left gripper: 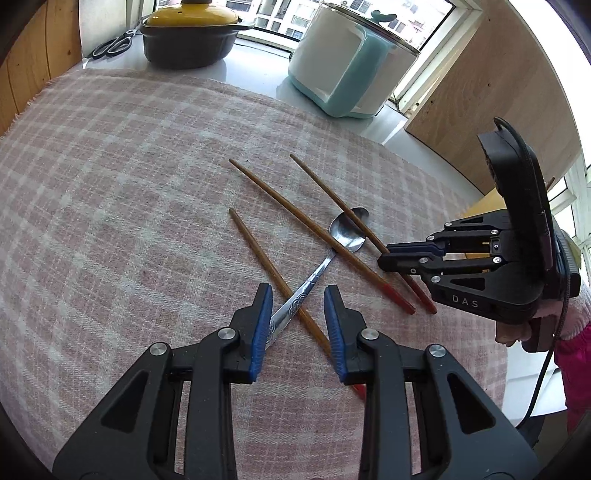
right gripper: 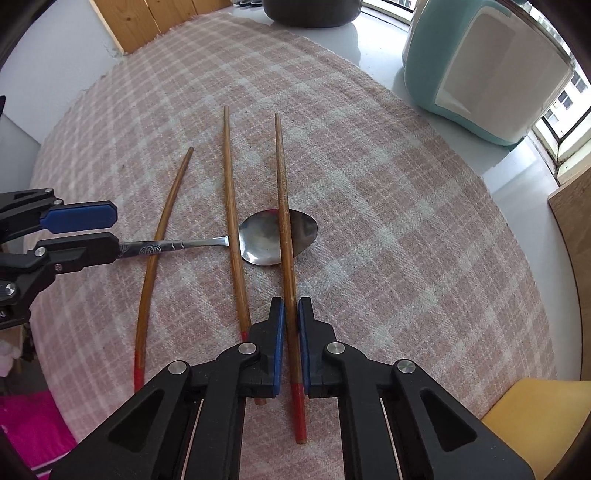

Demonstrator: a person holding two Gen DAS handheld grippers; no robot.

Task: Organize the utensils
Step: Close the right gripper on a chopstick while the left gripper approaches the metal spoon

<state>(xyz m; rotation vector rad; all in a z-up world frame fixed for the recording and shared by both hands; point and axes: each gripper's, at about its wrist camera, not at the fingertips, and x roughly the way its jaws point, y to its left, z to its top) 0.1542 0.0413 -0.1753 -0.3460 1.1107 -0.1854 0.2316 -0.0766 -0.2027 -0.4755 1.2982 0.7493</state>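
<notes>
Three wooden chopsticks with red ends and a metal spoon (left gripper: 347, 230) lie crossed on a pink checked cloth (left gripper: 110, 184). The spoon also shows in the right wrist view (right gripper: 266, 240). My left gripper (left gripper: 298, 295) is open, its fingers either side of the spoon handle (left gripper: 295, 308) and the nearest chopstick (left gripper: 266, 266). My right gripper (right gripper: 291, 314) is closed around the right chopstick (right gripper: 286, 229), which lies across the spoon bowl. The middle chopstick (right gripper: 232, 221) crosses the spoon neck. The left chopstick (right gripper: 162, 229) crosses the handle.
A dark pot with a yellow lid (left gripper: 192, 33) and scissors (left gripper: 112, 46) stand at the back left. A white and teal cooker (left gripper: 351, 62) stands at the back right, near the window. A wooden panel (left gripper: 480, 110) is on the right. A yellow object (right gripper: 543, 417) lies near right.
</notes>
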